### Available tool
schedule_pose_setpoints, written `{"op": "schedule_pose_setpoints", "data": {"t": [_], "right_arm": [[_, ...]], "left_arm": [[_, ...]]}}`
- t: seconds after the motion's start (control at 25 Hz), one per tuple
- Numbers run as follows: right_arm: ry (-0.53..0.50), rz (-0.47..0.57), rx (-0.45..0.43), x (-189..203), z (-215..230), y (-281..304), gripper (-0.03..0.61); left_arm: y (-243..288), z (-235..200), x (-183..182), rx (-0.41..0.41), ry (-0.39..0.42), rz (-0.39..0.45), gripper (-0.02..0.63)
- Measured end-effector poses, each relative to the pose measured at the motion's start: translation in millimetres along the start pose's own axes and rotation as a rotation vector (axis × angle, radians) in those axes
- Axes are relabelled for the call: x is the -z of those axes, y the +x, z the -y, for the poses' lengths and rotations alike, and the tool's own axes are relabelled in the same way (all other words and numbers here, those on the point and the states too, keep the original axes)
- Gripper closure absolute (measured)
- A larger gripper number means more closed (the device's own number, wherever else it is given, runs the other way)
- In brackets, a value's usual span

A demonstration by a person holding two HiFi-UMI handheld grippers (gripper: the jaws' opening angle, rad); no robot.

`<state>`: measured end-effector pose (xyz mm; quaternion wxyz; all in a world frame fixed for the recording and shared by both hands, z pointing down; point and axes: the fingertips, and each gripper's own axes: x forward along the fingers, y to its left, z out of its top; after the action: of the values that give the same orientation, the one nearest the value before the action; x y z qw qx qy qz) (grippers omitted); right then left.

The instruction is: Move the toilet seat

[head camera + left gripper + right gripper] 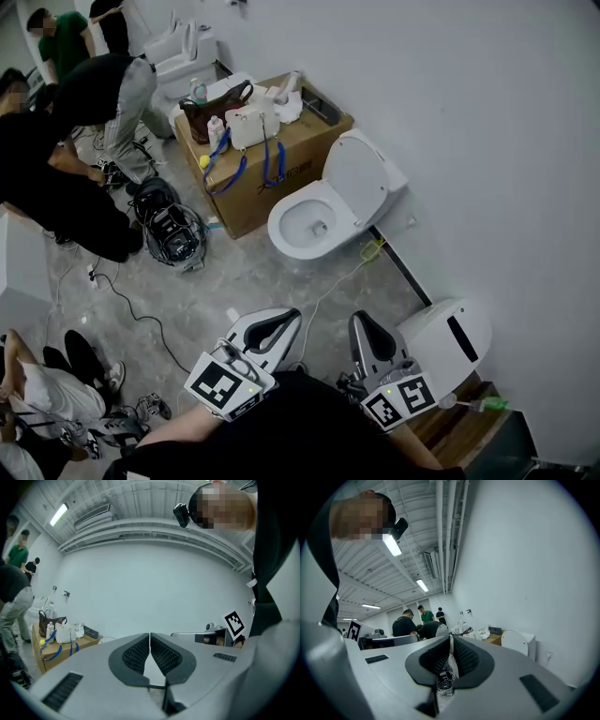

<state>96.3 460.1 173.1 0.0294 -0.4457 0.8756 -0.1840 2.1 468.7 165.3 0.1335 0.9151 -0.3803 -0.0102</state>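
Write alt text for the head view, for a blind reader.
A white toilet with its lid raised stands against a white wall, beside a cardboard box loaded with bags. In the foreground the left gripper and right gripper are both shut; several people are at left.

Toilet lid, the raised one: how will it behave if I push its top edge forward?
The toilet lid looks like rigid moulded plastic, so it is probably stiff. Raised behind the bowl, it would likely pivot at its base rather than slide, and might drop fast. Its smooth surface may be slippery.
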Motion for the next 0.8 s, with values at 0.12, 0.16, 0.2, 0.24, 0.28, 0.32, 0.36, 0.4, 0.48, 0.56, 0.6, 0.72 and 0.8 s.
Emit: {"op": "schedule_pose_setpoints", "data": {"t": [0.12, 0.16, 0.2, 0.24, 0.28, 0.32, 0.36, 0.4, 0.48, 0.56, 0.6, 0.72, 0.8], "right_arm": [[0.033, -0.024, 0.003, 6, 18, -6, 0.534], [0.042, -0.030, 0.003, 8, 23, -7, 0.534], [0.049, -0.035, 0.003, 9, 27, -6, 0.534], [0.053, -0.039, 0.002, 10, 31, -6, 0.534], [0.056, -0.043, 0.001, 10, 34, -5, 0.534], [0.060, -0.046, -0.001, 10, 36, -3, 0.534], [0.066, -0.050, -0.004, 11, 39, -1, 0.534], [0.074, -0.054, -0.006, 12, 43, 1, 0.534], [0.086, -0.057, -0.009, 13, 49, 7, 0.534], [0.091, -0.055, -0.007, 12, 55, 12, 0.534], [0.090, -0.054, -0.005, 10, 57, 16, 0.534], [0.078, -0.049, 0.005, 5, 64, 28, 0.534], [0.076, -0.049, 0.017, 3, 71, 39, 0.534]], "left_arm": [[9, 7, 9, -0.019, -0.026, -0.003, 0.594], [12, 6, 11, -0.026, -0.036, 0.000, 0.594], [14, 5, 13, -0.032, -0.044, -0.004, 0.594], [16, 4, 15, -0.037, -0.050, -0.009, 0.594], [19, 3, 15, -0.042, -0.054, -0.008, 0.594], [22, 3, 15, -0.044, -0.054, -0.008, 0.594], [25, 2, 16, -0.044, -0.051, -0.014, 0.594], [28, 2, 17, -0.044, -0.047, -0.020, 0.594], [35, -2, 16, -0.048, -0.045, -0.016, 0.594], [39, -8, 18, -0.049, -0.042, -0.030, 0.594], [41, -11, 18, -0.049, -0.041, -0.034, 0.594], [51, -25, 15, -0.042, -0.040, -0.033, 0.594], [61, -34, 13, -0.028, -0.041, -0.033, 0.594]]}}
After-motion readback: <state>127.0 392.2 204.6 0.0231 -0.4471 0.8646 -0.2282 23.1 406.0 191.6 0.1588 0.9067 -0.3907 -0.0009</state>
